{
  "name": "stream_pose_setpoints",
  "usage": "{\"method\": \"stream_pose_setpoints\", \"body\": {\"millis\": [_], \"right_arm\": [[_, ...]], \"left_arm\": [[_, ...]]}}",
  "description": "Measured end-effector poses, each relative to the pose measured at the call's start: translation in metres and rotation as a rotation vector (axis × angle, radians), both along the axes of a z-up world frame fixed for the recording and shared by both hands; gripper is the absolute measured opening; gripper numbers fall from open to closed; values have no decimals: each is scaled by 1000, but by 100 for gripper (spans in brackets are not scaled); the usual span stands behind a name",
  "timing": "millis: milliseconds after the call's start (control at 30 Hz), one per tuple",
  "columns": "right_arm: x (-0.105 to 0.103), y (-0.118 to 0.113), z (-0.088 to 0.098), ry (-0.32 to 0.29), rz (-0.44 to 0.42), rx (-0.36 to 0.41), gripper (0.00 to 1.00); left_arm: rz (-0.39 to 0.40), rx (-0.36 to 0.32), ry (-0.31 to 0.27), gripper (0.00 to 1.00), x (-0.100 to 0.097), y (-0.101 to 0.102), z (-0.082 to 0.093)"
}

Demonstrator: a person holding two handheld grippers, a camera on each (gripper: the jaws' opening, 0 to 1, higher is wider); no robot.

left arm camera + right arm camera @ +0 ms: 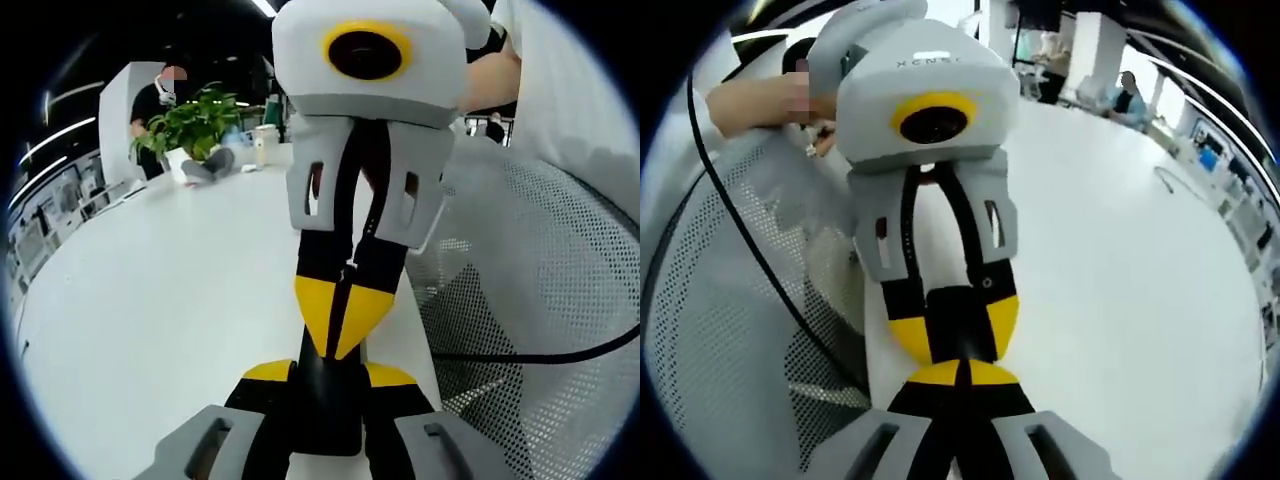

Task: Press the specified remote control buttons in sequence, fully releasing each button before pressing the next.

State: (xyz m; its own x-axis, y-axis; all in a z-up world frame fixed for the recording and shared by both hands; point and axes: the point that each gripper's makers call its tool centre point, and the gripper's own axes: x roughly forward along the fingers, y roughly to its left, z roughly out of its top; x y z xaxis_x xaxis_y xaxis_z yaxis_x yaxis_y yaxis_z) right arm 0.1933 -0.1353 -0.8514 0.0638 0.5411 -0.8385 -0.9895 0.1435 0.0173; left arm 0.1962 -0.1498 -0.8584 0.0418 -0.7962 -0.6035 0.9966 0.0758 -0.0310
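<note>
A slim black remote control (325, 410) stands between the yellow-tipped jaws of my left gripper (330, 376), which is shut on it at the bottom of the left gripper view. My right gripper (345, 318) comes down from above with its jaws shut, and its yellow tip rests on the remote's upper end. In the right gripper view my right gripper (960, 375) rises from the bottom, shut, with its tip against the remote (960, 312). The left gripper (956, 330) faces it, clamped around the remote. The buttons are hidden.
Under both grippers lies a white table (150, 290). At its far end stand a potted plant (195, 125) and a cup (266, 143), with a person seated behind. A mesh chair (540, 300) and a black cable (560, 352) are beside the table's edge.
</note>
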Motion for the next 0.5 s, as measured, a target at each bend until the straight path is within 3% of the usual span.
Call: {"method": "stream_pose_setpoints", "body": {"millis": [300, 500], "right_arm": [[-3, 1, 0, 4, 18, 5, 0], [-4, -6, 0, -29, 55, -25, 0]], "left_arm": [[0, 2, 0, 24, 0, 0, 0], [-2, 4, -3, 24, 0, 0, 0]]}}
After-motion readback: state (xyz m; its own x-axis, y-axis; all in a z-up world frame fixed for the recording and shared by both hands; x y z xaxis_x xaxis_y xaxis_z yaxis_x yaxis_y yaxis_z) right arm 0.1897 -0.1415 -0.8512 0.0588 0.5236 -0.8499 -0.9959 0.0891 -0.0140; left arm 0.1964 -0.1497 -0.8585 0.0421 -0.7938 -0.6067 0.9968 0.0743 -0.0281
